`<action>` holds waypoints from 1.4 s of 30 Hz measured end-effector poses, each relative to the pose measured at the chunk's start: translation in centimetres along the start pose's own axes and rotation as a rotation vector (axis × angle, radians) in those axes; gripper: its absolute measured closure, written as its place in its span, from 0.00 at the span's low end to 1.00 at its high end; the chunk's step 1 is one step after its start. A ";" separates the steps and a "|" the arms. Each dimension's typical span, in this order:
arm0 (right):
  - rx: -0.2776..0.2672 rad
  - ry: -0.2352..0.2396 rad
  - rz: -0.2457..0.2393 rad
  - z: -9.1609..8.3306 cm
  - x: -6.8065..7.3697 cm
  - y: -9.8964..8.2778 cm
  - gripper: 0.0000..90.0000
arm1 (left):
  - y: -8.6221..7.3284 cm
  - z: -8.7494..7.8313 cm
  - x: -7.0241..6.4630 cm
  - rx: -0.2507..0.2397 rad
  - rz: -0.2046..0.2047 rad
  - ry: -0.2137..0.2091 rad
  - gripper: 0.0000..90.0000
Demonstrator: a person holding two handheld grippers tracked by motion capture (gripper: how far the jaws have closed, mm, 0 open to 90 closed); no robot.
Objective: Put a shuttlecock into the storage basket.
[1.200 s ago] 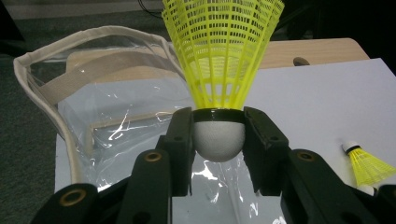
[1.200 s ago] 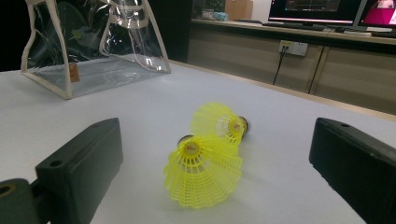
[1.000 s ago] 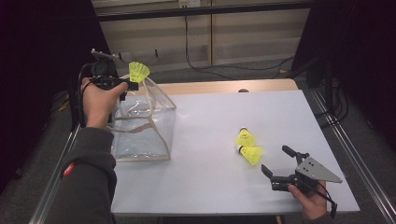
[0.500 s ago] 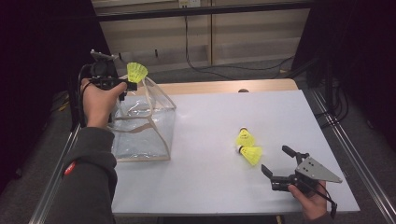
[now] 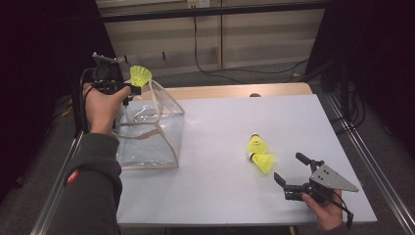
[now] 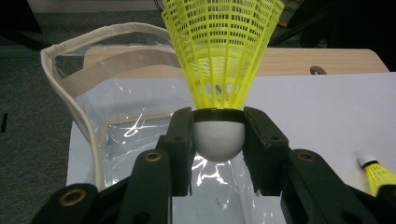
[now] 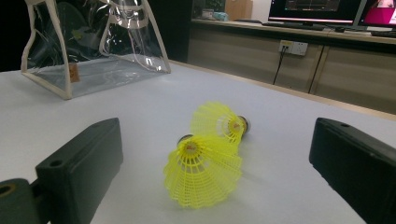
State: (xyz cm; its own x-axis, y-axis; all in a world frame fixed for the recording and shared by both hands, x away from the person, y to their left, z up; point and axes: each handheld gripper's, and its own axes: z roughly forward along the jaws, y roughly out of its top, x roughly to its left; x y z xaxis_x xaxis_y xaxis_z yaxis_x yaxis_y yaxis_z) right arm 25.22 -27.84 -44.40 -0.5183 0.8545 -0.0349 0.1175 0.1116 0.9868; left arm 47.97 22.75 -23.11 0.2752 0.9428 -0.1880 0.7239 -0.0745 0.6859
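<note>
My left gripper (image 5: 131, 91) (image 6: 218, 140) is shut on the white cork of a yellow shuttlecock (image 5: 140, 76) (image 6: 219, 56), skirt upward, held above the open top of a clear plastic bag (image 5: 147, 129) (image 6: 112, 107) with beige trim at the table's left. Two more yellow shuttlecocks (image 5: 256, 144) (image 5: 264, 161) lie on the white table right of centre; in the right gripper view the nearer one (image 7: 203, 175) and the farther one (image 7: 219, 120) lie on their sides. My right gripper (image 5: 291, 171) (image 7: 215, 182) stands open just short of them, low over the table.
The white table (image 5: 220, 117) has a wooden strip along its far edge. Metal rails run down both sides. A cabinet with trailing cables stands behind. The bag (image 7: 88, 51) stands far off in the right gripper view.
</note>
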 end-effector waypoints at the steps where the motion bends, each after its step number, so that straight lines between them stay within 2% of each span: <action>1: 0.001 0.001 0.001 0.0 0.0 0.0 0.03 | 0.0 0.0 0.0 -0.003 -0.004 0.002 0.72; 10: 0.001 -0.001 0.002 0.0 0.0 0.0 0.03 | -0.1 0.3 0.3 -0.014 -0.014 0.025 0.72; 24: 0.001 -0.002 0.002 0.0 0.0 0.0 0.03 | -0.6 0.9 1.1 -0.003 -0.028 0.050 0.72; 42: 0.002 0.001 0.000 0.0 0.0 0.0 0.03 | -0.9 1.5 1.3 -0.004 -0.041 0.063 0.72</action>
State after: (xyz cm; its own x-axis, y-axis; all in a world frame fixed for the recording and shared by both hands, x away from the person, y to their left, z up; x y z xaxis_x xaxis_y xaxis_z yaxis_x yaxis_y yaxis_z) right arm 25.20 -27.88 -44.40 -0.5195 0.8538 -0.0345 0.1194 0.1125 0.9864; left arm 48.64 23.54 -24.98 0.2049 0.9635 -0.1720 0.7312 -0.0339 0.6813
